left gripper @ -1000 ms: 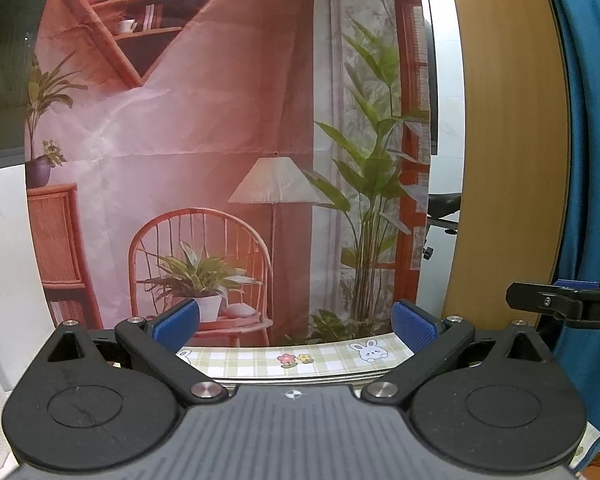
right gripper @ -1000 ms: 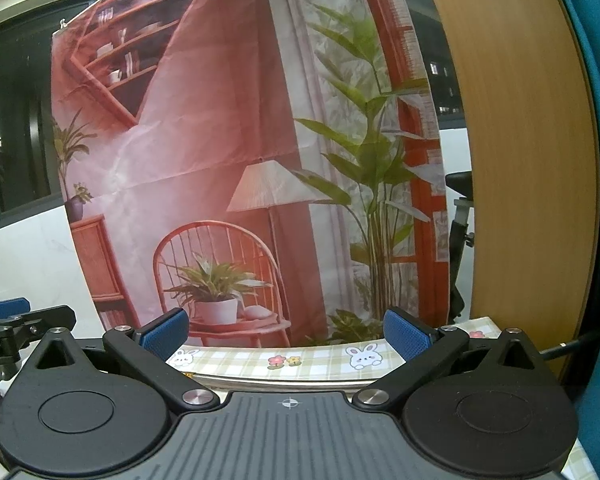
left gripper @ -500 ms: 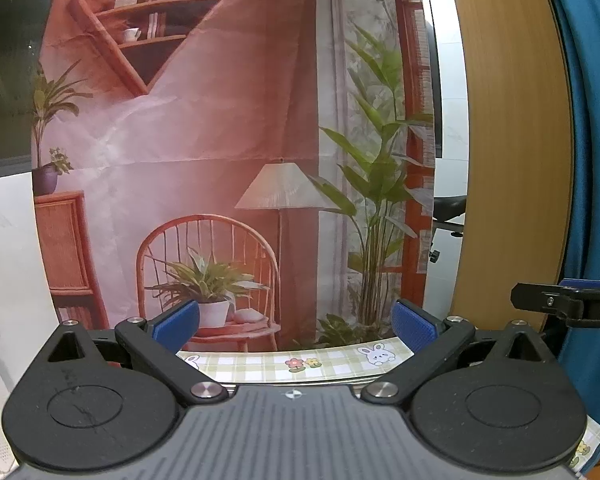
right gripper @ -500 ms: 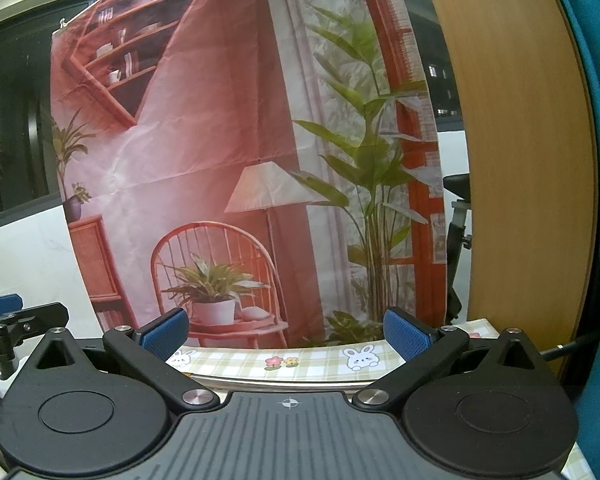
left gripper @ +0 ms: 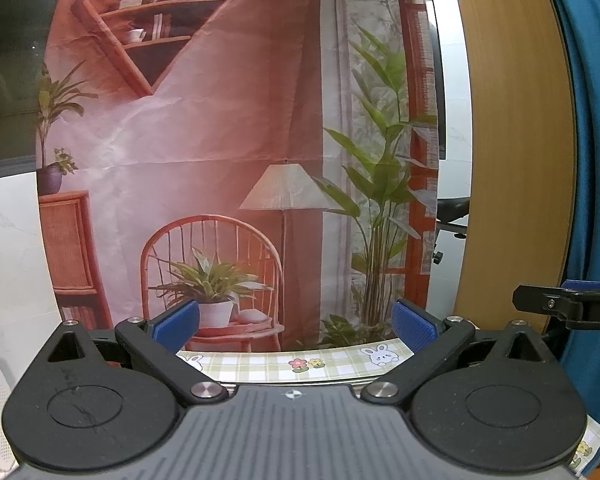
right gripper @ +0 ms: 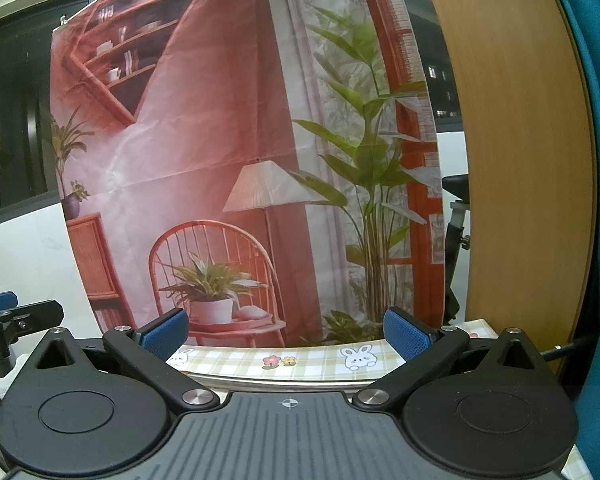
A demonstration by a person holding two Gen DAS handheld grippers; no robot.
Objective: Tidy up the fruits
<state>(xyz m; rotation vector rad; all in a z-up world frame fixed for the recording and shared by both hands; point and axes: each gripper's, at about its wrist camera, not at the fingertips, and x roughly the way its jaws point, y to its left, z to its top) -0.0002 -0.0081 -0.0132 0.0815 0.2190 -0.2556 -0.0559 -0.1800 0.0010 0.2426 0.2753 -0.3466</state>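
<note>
The left hand-held gripper is spread wide with nothing between its blue pads, level and aimed at a printed backdrop hung behind the worktop, whose checked cloth shows only at its far edge. The right hand-held gripper is likewise released and empty, held just beside the left and facing the same way. No fruit appears in either view, so the task looks barely begun; the next move probably calls for tipping both down to find the fruit.
</note>
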